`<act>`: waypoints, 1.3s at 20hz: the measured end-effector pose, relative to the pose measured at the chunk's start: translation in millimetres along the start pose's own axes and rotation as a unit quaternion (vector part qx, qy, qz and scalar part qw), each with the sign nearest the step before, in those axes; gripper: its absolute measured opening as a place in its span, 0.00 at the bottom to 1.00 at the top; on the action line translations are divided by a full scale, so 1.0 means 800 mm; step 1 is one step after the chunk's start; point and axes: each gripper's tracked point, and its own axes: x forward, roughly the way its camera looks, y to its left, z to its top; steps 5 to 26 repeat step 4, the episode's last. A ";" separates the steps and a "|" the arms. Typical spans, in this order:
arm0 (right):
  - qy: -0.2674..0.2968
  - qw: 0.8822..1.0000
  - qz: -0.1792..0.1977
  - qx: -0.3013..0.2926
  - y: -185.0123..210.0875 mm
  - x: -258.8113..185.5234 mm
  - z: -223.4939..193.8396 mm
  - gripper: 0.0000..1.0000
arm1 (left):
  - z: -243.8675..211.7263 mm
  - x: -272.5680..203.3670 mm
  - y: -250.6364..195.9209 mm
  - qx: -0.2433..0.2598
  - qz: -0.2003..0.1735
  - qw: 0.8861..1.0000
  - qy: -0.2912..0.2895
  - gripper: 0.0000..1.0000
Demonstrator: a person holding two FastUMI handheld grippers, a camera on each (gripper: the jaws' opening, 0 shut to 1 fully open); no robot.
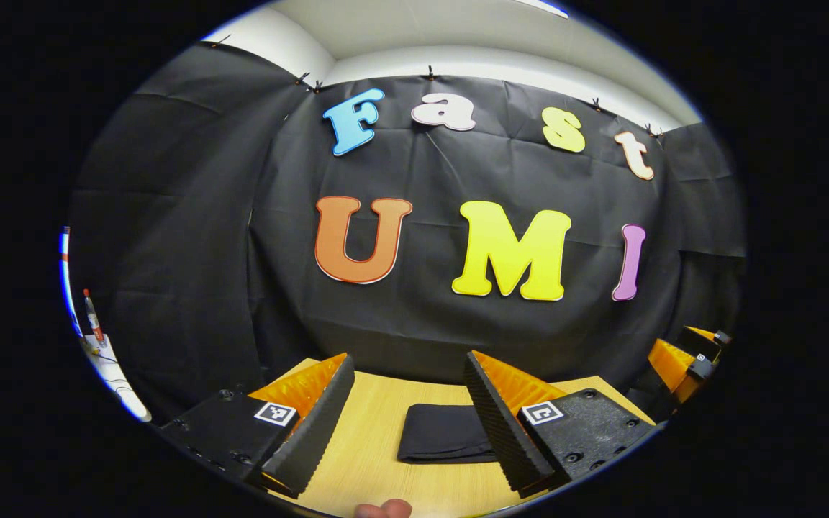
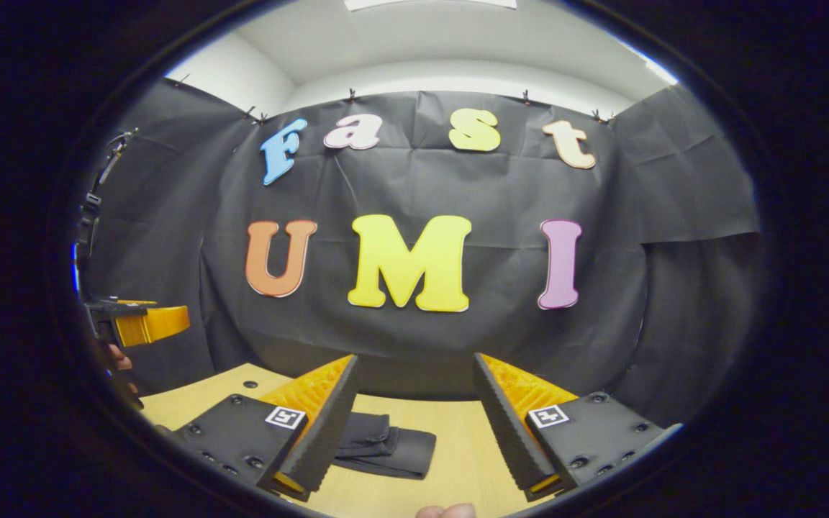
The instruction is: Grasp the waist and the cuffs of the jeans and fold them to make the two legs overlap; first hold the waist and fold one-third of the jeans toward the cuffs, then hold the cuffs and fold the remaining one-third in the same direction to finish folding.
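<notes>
Both tongs, left (image 1: pixel 409 424) and right (image 2: pixel 414 432), gape empty above the worktop (image 1: pixel 371 460); jeans (image 1: pixel 443 433) look fully folded, so only withdrawal seems left.

Folded jeans (image 1: pixel 447 433) lie on the table (image 1: pixel 371 446) — ahead of the left gripper (image 1: pixel 409 414), between its spread fingers.

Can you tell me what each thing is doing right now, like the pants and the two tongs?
jeans: folded into a small dark bundle, lying flat on the table, nothing touching them.
left tongs: open, held up above the table, holding nothing.
right tongs: open, held up above the table, holding nothing.
table: bare wood around the jeans.
</notes>
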 end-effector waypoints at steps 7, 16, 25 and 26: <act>0.006 1.000 0.005 0.011 0.009 -0.003 -0.005 0.96 | 0.009 -0.008 0.005 -0.002 -0.004 1.000 -0.010 0.98; 0.006 1.000 0.005 0.011 0.009 -0.003 -0.005 0.96 | 0.009 -0.008 0.005 -0.002 -0.004 1.000 -0.010 0.98; 0.006 1.000 0.005 0.011 0.009 -0.003 -0.005 0.96 | 0.009 -0.008 0.005 -0.002 -0.004 1.000 -0.010 0.98; 0.006 1.000 0.005 0.011 0.009 -0.003 -0.005 0.96 | 0.009 -0.008 0.005 -0.002 -0.004 1.000 -0.010 0.98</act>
